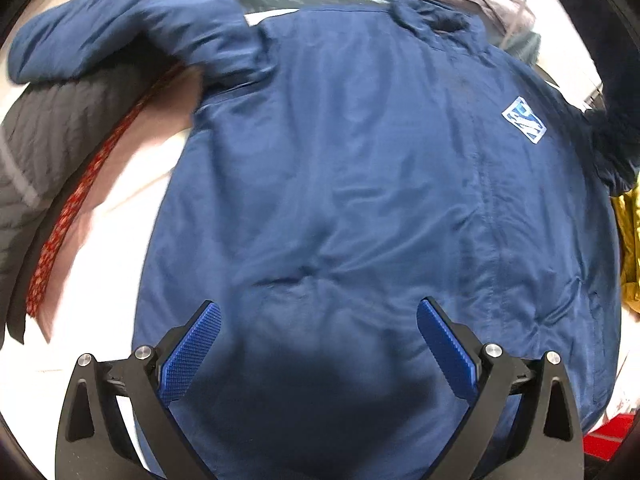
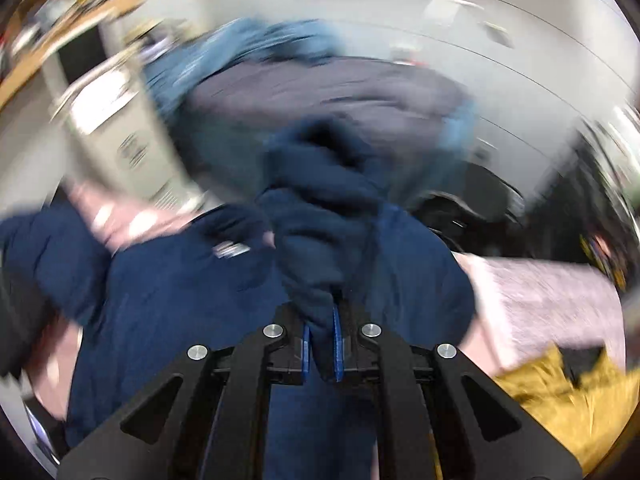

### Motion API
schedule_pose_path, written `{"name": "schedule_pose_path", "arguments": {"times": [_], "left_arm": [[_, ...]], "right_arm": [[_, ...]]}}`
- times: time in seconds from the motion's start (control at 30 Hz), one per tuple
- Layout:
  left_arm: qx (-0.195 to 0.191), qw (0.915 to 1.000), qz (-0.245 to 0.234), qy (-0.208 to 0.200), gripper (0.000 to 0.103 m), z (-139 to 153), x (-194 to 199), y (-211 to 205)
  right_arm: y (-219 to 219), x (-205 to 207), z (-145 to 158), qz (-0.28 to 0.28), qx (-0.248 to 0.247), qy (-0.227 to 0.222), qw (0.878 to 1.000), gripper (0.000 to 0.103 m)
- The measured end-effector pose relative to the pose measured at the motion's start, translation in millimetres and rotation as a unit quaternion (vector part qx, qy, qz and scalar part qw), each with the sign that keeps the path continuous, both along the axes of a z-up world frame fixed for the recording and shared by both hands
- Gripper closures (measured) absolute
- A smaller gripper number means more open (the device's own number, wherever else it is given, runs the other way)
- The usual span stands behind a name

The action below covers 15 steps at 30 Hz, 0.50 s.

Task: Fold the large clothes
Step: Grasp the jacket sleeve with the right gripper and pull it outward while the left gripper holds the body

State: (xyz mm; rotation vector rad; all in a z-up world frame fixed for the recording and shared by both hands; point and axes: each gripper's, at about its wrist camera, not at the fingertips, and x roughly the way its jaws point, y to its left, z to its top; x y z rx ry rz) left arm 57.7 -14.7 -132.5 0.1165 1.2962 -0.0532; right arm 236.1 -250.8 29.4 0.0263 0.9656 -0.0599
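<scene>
Blue jacket (image 1: 360, 184) lies spread front-up on the bed (image 1: 92, 292), body unfolded, far sleeve (image 1: 128, 44) still out; left gripper (image 1: 318, 336) hangs released above the hem, right gripper (image 2: 320, 344) clenched on bunched navy fabric—folding barely begun.

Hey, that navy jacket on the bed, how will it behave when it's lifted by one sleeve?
Likely floppy: the navy jacket lies flat with soft wrinkles, and the fabric bunches where the right gripper pinches it. Probably somewhat slippery, judging by its faint sheen. It looks lightly padded, so the rest would probably sag and drag behind.
</scene>
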Motion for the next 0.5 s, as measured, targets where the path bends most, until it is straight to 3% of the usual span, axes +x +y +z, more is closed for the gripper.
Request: {"name": "schedule_pose_path", "arguments": {"times": [0.13,0.27,0.43,0.5], "left_arm": [[0.005,0.9996,0.028,0.004,0.006,-2.8,-9.5,22.6],[0.007,0.9986,0.052,0.013,0.006,-8.5,-19.9,41.1],[0.006,0.9974,0.067,0.025,0.006,-16.6,-26.2,52.1],[0.008,0.9975,0.064,0.028,0.006,-18.5,-25.6,51.3]], "right_arm": [[96.9,18.6,-37.0,0.092,-0.007,0.039,0.995,0.094],[157.0,26.0,-79.3,0.135,-0.031,0.08,0.987,0.094],[180.7,29.8,-117.9,0.14,-0.051,0.119,0.982,0.094],[185.9,30.6,-130.6,0.133,-0.039,0.141,0.98,0.087]]}}
